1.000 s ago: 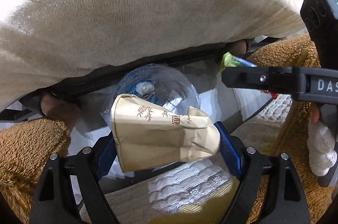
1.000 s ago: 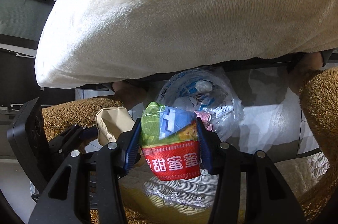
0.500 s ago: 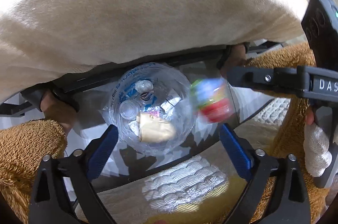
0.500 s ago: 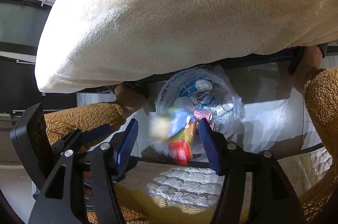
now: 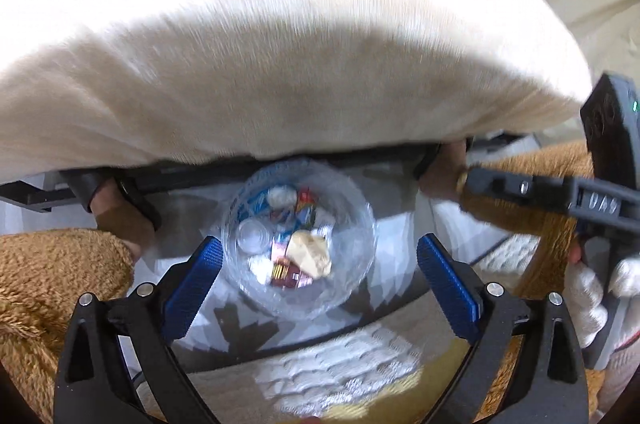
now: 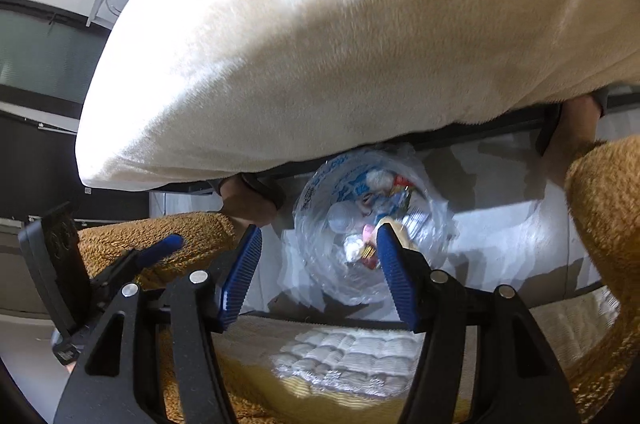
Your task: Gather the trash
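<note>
**Both grippers empty above the trash bag**

A clear plastic trash bag [image 5: 298, 238] sits open on the pale floor, seen from above. Inside lie a crumpled tan paper cup [image 5: 310, 252] towards the bag's near side, a clear cup lid, white tissue and bright snack wrappers [image 5: 286, 270].

A second ago the left gripper [image 5: 318, 272] clamped the paper cup and the right gripper [image 6: 318, 274] clamped a red and green snack packet. Both pieces have since dropped into the bag. The left gripper's blue fingers now stand spread wide, holding nothing. The right gripper's fingers are parted about halfway, also holding nothing.

Around the bag, a person's fuzzy brown sleeves [image 5: 56, 264] and a large cream cushion [image 5: 280, 64] fill the view. A quilted mat [image 6: 348, 356] lies at the near edge.

This drop-off looks complete; both grippers seem free to fetch more litter.
</note>
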Tool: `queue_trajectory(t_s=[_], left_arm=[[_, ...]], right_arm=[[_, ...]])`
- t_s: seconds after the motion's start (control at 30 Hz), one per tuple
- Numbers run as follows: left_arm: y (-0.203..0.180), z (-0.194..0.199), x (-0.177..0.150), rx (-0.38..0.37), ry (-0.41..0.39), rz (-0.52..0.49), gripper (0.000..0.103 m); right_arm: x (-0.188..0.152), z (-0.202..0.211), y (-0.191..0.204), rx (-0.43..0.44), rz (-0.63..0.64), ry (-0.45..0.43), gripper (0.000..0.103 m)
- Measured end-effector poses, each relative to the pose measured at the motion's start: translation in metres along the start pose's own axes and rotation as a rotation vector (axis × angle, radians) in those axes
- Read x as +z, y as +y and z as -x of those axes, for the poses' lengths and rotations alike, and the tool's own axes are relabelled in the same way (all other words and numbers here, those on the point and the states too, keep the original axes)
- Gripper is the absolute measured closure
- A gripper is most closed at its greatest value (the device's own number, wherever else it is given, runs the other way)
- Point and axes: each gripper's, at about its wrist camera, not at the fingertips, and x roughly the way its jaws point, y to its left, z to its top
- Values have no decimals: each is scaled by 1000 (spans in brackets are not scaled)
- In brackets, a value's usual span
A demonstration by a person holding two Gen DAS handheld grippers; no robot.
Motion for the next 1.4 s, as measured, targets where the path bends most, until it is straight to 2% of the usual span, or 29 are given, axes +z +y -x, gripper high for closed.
queue_trajectory(t_s=[0.2, 0.37, 0.57, 0.77, 0.9, 0.97, 1.03, 1.1, 1.4], left_arm=[[-1, 30, 1, 0, -162, 3, 8], [-7, 53, 2, 17, -293, -25, 8], [-19, 77, 0, 37, -444, -93, 7], [-31, 100, -6, 52, -588, -164, 7], [-37, 109, -9, 74, -643, -197, 7], [-40, 112, -10, 84, -663, -205, 7], [-41, 115, -13, 103, -686, -210, 7], [-41, 118, -14, 117, -706, -209, 7], [-40, 126, -17, 126, -731, -203, 7]], right_arm=[[-9, 32, 15, 2, 116, -127, 43], [-18, 60, 30, -14, 212, -284, 42], [-25, 90, 39, -25, 278, -462, 42], [-35, 111, 44, -46, 326, -590, 42], [-39, 119, 49, -72, 362, -647, 41], [-40, 122, 53, -92, 370, -672, 26], [-43, 127, 54, -103, 382, -709, 19], [-45, 131, 53, -111, 390, -744, 7], [-48, 136, 52, -123, 408, -794, 5]])
